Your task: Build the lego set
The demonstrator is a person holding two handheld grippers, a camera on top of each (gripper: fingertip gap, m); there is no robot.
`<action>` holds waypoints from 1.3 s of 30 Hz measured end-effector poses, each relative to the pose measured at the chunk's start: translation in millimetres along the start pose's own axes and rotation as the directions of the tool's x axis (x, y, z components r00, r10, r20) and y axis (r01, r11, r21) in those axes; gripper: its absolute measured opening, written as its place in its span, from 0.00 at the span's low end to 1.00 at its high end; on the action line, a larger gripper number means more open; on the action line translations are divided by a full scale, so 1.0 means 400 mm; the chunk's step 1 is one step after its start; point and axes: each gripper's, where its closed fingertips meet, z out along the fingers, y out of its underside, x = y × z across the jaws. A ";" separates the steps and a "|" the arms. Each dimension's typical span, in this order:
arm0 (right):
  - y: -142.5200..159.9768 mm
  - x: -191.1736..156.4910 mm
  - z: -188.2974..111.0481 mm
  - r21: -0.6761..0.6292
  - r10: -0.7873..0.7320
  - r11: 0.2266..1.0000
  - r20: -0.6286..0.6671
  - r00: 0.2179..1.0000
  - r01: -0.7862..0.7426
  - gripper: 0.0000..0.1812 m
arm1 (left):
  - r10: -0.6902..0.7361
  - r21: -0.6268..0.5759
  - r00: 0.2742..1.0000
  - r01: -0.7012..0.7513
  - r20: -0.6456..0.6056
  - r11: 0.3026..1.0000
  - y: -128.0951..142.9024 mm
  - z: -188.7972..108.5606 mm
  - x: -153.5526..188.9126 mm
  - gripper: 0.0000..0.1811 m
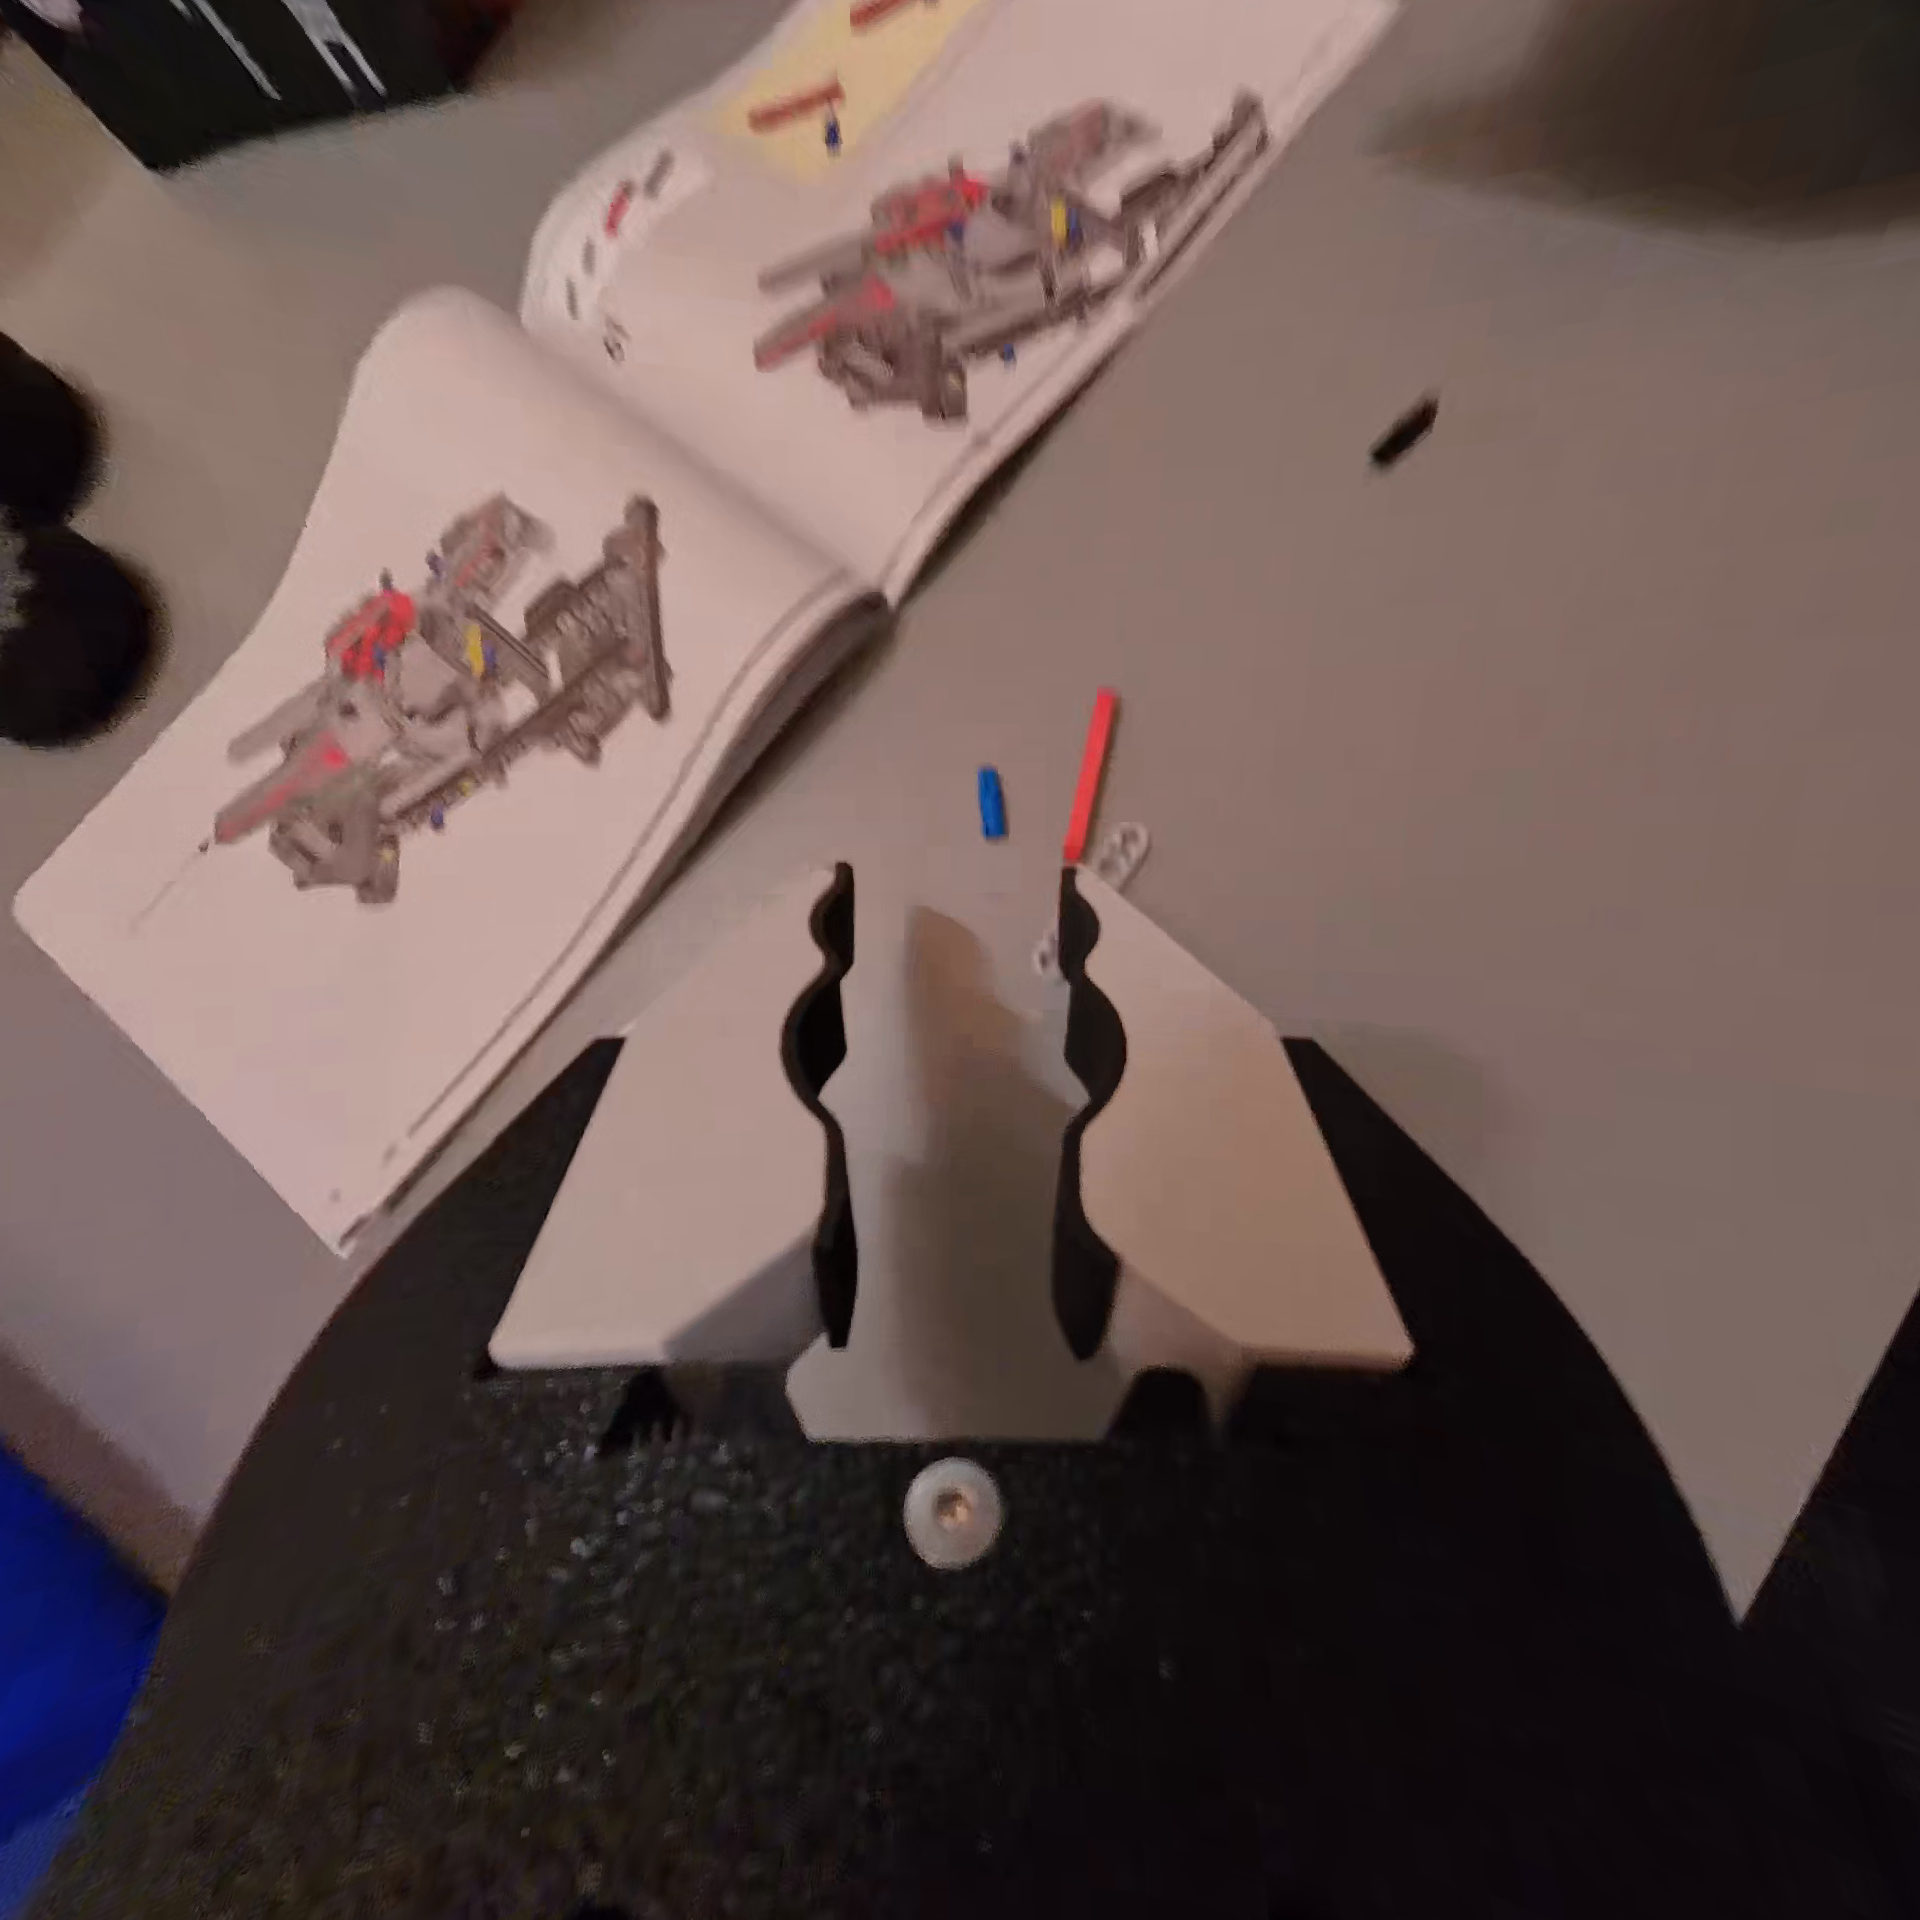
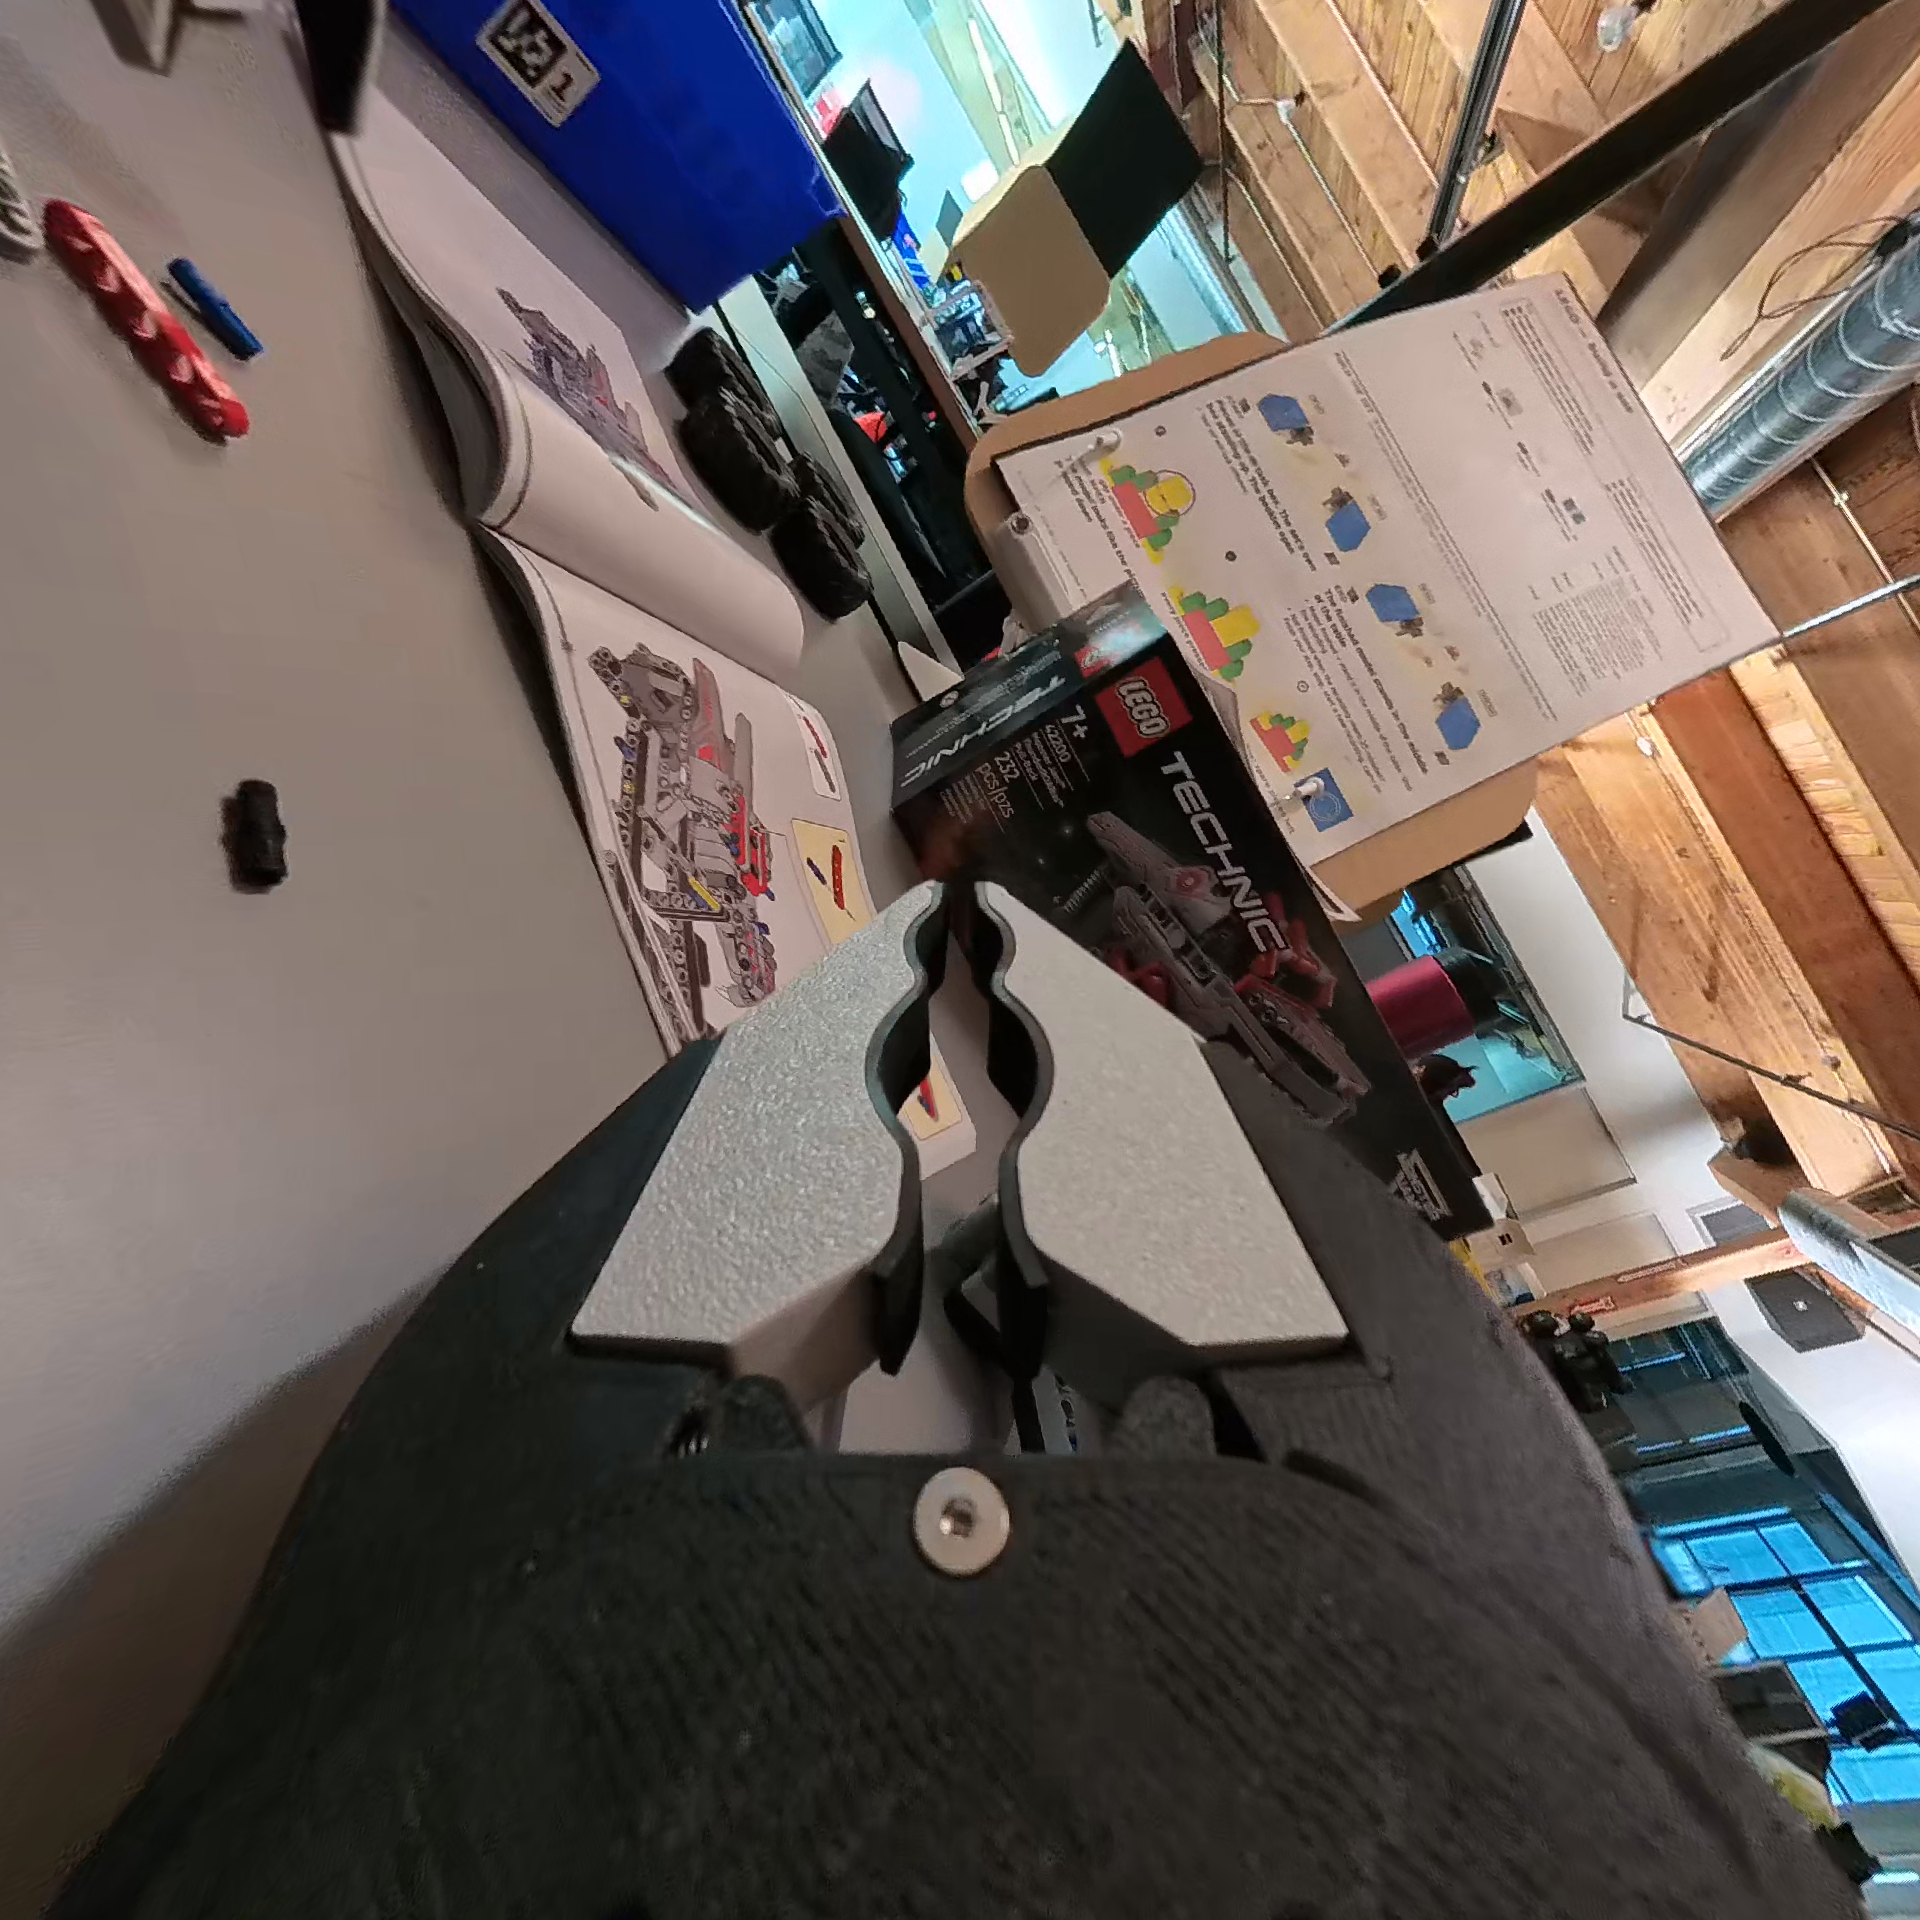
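Note:
In the left wrist view my left gripper (image 1: 956,883) is open and empty, low over the grey table (image 1: 1455,831). Just ahead of its tips lie a blue pin (image 1: 992,802) and a red beam (image 1: 1089,774). A small light grey piece (image 1: 1124,844) lies partly hidden behind the right finger (image 1: 1195,1122). A small black piece (image 1: 1403,428) lies farther off to the right. In the right wrist view my right gripper (image 2: 961,899) has its jaws almost together with nothing seen between the tips. The red beam (image 2: 145,317), blue pin (image 2: 213,307) and black piece (image 2: 252,834) lie to its left.
An open instruction booklet (image 1: 520,727) lies left of the parts and also shows in the right wrist view (image 2: 665,790). Behind it stand the black set box (image 2: 1143,883), several black tyres (image 2: 769,478), a blue bin (image 2: 644,125) and a cardboard board with a printed sheet (image 2: 1351,582).

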 end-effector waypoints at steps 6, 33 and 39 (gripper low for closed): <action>-0.019 -0.034 0.007 0.005 -0.065 0.998 0.040 0.997 0.065 0.01 | 0.110 -0.011 0.994 -0.110 -0.012 0.994 0.042 0.036 0.052 0.16; -0.048 -0.089 -0.003 0.015 -0.093 0.996 0.105 0.990 0.092 0.02 | 0.406 0.172 0.912 -0.410 0.057 0.896 0.006 0.007 0.038 0.01; -0.049 -0.107 -0.001 0.019 -0.073 0.997 0.149 0.986 0.071 0.02 | 0.431 0.176 0.900 -0.436 0.068 0.882 0.029 0.013 0.037 0.01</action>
